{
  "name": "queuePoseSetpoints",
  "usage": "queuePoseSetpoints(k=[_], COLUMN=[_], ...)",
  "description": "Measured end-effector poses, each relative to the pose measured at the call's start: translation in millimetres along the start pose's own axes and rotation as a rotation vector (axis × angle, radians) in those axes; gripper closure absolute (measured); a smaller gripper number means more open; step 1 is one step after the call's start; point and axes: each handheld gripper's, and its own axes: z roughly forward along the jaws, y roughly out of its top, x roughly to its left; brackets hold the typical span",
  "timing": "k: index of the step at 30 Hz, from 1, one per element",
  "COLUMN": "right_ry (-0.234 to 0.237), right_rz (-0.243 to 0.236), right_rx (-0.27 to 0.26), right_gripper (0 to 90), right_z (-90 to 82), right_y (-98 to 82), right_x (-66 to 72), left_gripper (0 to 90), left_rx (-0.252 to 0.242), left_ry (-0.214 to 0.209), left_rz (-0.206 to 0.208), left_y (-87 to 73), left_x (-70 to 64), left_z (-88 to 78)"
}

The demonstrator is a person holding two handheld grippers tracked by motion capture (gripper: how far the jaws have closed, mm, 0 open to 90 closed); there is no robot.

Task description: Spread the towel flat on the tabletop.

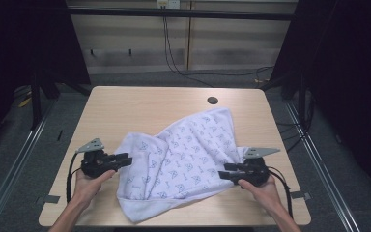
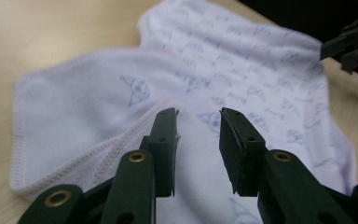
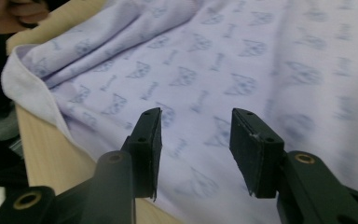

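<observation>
Left fingers point(image 2: 168, 140) parted, nothing pinched, gap bare over cloth point(image 2: 223, 84). Tips just above a stitched hem fold, not pressing. Right fingers point(image 3: 258, 149) parted a bit wider, also holding nothing, hovering over patterned cloth near its edge.

Left gripper point(image 1: 124, 160) at cloth's left edge in high view, tips pointing right, touching or just shy of fabric, cannot tell which. Right gripper point(image 1: 226, 171) at cloth's right edge, tips pointing left, over fabric. Grey plate on top of each. Cable trailing from each toward the near desk edge.

Left hand point(image 1: 91, 181) wrapped round gripper body, forearm entering from bottom left. Right hand point(image 1: 263, 186) same, from bottom right.

Cloth white with small blue print, lying crumpled on desk point(image 1: 140, 104), between the two grippers. Spread diagonally: far corner up toward the right, near corner down toward the front desk edge, left of middle. Left part folded over itself, plain underside showing with stitched hem. One corner hanging slightly past desk edge in right gripper view.

Desk light wood, rounded corners. Round hole point(image 1: 212, 100) near far edge, just beyond cloth's far corner, apart from it. Far half of desk bare. Grey floor around, black cables point(image 1: 174, 63) running along floor behind desk, wood wall panel at back.
</observation>
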Motion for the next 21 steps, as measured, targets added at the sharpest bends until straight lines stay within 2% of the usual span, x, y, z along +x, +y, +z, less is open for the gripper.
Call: queuePoseSetpoints(k=[3, 5, 6, 8, 11, 14, 16, 18, 21], right_ry=[0.076, 0.106, 0.130, 0.141, 0.154, 0.146, 0.167, 0.152, 0.141], right_rz=[0.002, -0.026, -0.048, -0.060, -0.089, -0.128, -0.149, -0.187, -0.201], right_rx=[0.009, 0.053, 0.080, 0.091, 0.116, 0.150, 0.158, 0.164, 0.158], right_gripper=[53.4, 53.0, 52.5, 52.3, 52.1, 51.4, 52.2, 52.7, 54.8], right_z=[21.9, 39.6, 50.8, 55.6, 65.2, 71.2, 74.6, 79.3, 79.7], right_y=[4.9, 5.9, 6.4, 6.6, 5.9, 1.3, -2.7, -7.1, -7.7], right_x=[7.0, 14.6, 22.3, 27.1, 40.4, 46.2, 47.5, 50.3, 51.4], left_gripper=[64.9, 73.5, 83.2, 86.6, 88.3, 88.2, 87.9, 83.7, 80.2], left_rx=[0.073, 0.122, 0.142, 0.149, 0.157, 0.165, 0.165, 0.159, 0.137], left_ry=[0.003, -0.004, -0.003, 0.003, -0.015, -0.034, -0.037, -0.038, -0.062], left_rz=[0.013, 0.028, 0.039, 0.052, 0.047, 0.051, 0.048, 0.049, 0.039], left_y=[-5.7, -11.3, -12.9, -12.1, -15.4, -19.5, -20.9, -21.0, -19.3], left_x=[2.7, 2.3, -0.1, -1.8, -5.4, -10.7, -12.6, -12.0, -7.7], left_z=[14.5, 21.1, 22.8, 21.5, 19.9, 16.1, 14.7, 14.0, 13.7])
